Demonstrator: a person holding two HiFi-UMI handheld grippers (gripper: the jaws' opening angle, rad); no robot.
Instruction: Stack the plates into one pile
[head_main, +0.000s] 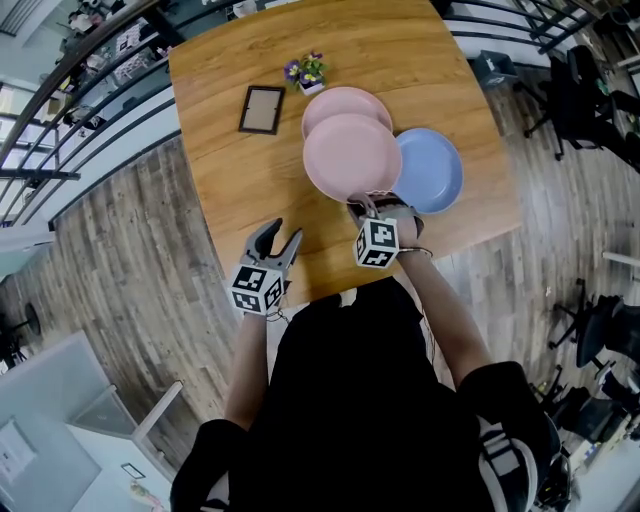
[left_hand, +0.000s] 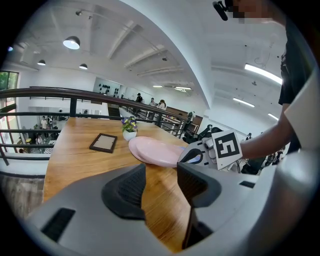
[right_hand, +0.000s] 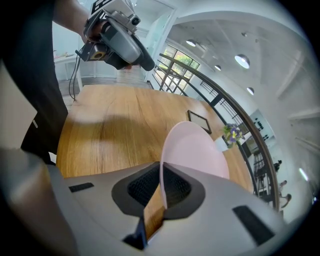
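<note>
My right tongs (head_main: 368, 206) are closed on the near rim of a pink plate (head_main: 352, 157). In the head view this plate overlaps a second pink plate (head_main: 345, 103) behind it and the edge of a blue plate (head_main: 435, 172) beside it. My left tongs (head_main: 276, 243) stand wide apart, with nothing between them, over the wooden table (head_main: 230, 60) near its front edge.

The head view looks steeply down from above the person onto the table (head_main: 230, 170), taking in both the left gripper (head_main: 287, 229) and the right gripper (head_main: 368, 205). The left gripper view sits low, facing across the tabletop toward the frame (left_hand: 103, 143). The right gripper view tilts down, very close on the front pink plate (right_hand: 197, 150). All three share that plate, the frame and the tabletop.
</note>
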